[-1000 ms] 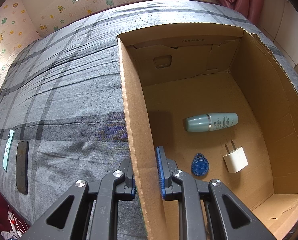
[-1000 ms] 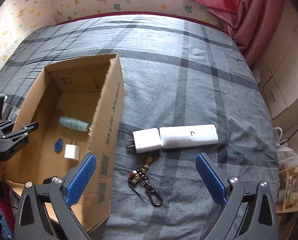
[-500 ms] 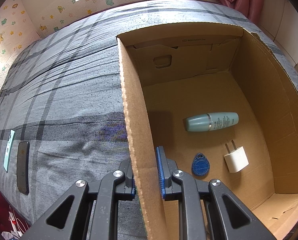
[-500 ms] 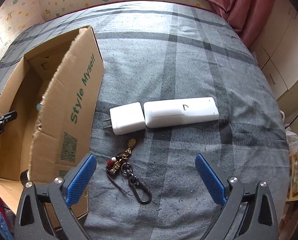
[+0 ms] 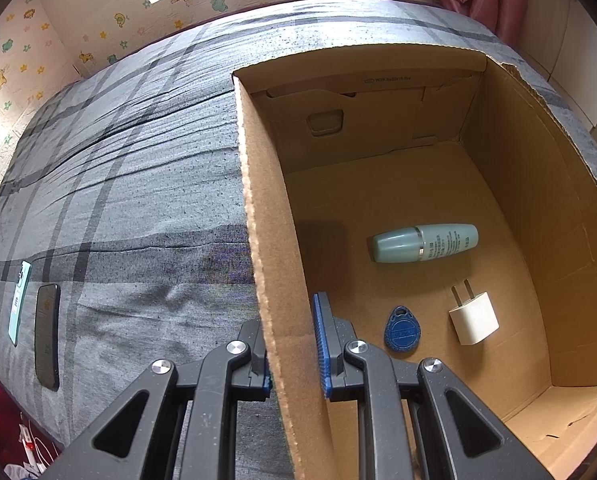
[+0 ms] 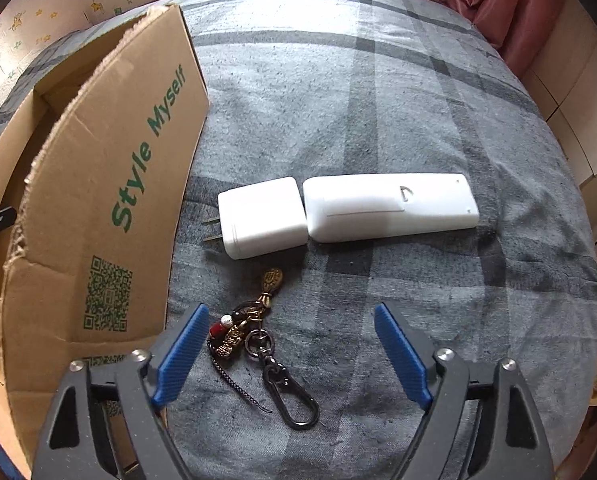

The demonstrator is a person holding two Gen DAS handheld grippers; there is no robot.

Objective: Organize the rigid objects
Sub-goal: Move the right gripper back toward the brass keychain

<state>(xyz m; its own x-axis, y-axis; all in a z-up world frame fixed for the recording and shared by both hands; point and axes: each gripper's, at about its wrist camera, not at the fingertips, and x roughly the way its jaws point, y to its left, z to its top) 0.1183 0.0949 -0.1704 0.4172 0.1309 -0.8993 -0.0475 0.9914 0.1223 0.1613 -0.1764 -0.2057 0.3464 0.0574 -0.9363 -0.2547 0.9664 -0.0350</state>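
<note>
Our right tongs (image 6: 286, 354) have dropped over the keychain (image 6: 258, 340) beside the box (image 6: 110, 184), narrowing but still spread; left tongs (image 5: 292, 350) pinch its wall.

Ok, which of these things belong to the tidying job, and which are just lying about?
Job:
cardboard box
bottle
key fob
small charger
large charger
white remote
keychain

Lying about:
phone
teal card

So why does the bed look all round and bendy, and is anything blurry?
Left wrist view: the fisheye lens curves the cardboard box walls, and the bottle looks sharp. Right wrist view: the bed bulges like a dome, and the keychain is crisp, no blur.
</note>
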